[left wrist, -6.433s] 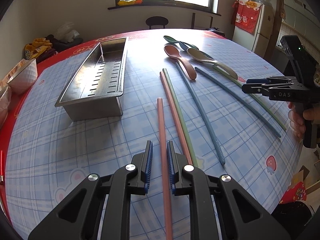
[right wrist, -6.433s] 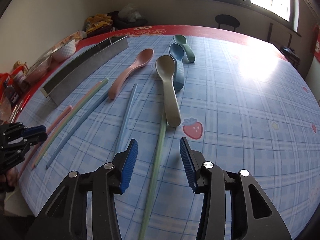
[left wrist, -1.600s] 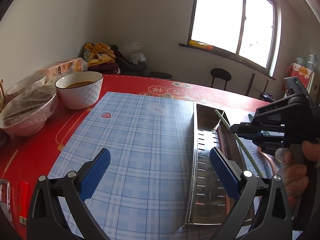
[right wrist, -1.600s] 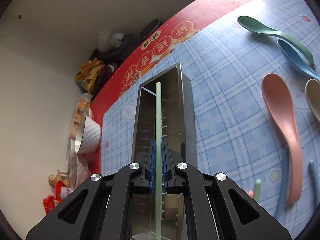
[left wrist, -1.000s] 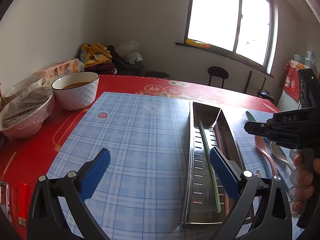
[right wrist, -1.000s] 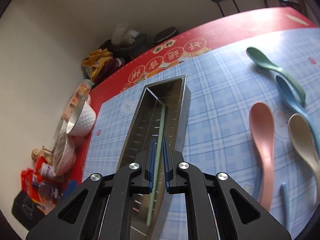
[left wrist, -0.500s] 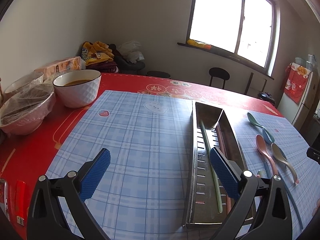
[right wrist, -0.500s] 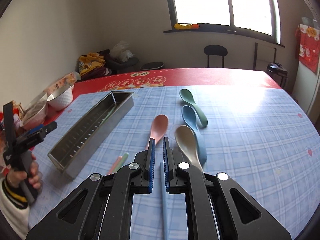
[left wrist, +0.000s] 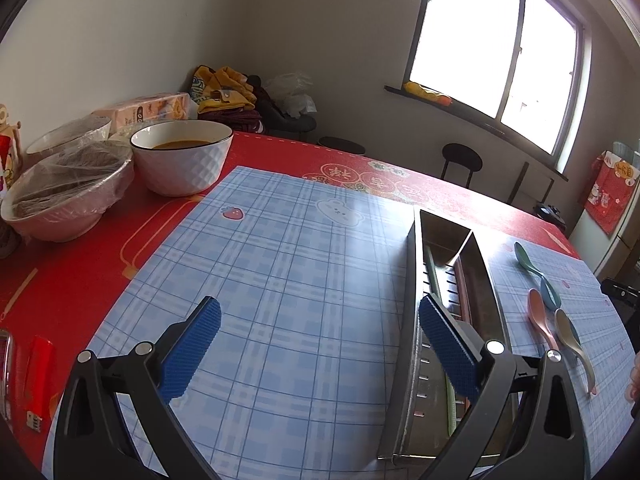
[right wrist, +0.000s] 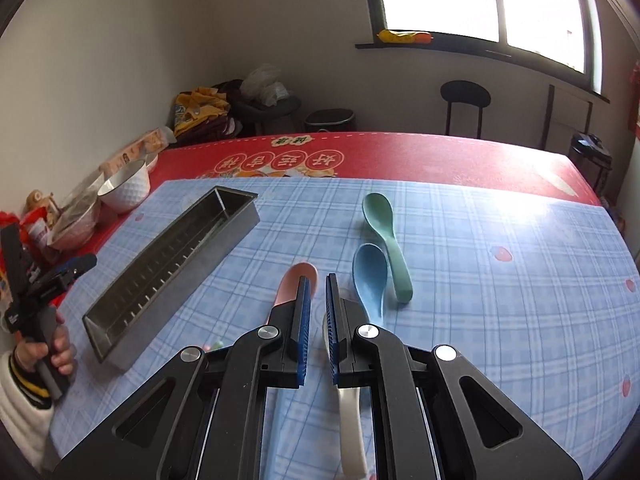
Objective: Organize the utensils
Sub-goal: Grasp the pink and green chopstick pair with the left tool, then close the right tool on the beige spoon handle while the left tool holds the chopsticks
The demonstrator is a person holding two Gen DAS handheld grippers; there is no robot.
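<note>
A long steel utensil tray (left wrist: pixel 408 320) lies on the blue checked mat; a green chopstick (left wrist: pixel 429 264) and a pink one (left wrist: pixel 464 284) lie inside it. It also shows in the right wrist view (right wrist: pixel 168 268). My left gripper (left wrist: pixel 316 344) is wide open and empty, its right finger over the tray's near end. My right gripper (right wrist: pixel 316 308) has its jaws nearly together with nothing between them, above a cream spoon (right wrist: pixel 348 420). Pink spoon (right wrist: pixel 296 280), blue spoon (right wrist: pixel 370 280) and green spoon (right wrist: pixel 384 228) lie just ahead of it.
A white bowl with brown liquid (left wrist: pixel 182 156) and a plastic-covered bowl (left wrist: pixel 68 196) stand on the red tablecloth at far left. A red lighter (left wrist: pixel 38 380) lies near the table edge. The same spoons show right of the tray (left wrist: pixel 540 320). A chair (right wrist: pixel 464 108) stands beyond the table.
My right gripper let the green chopstick go into the tray, then swung back over the spoons and dropped lower. My left gripper stayed open and shifted slightly left.
</note>
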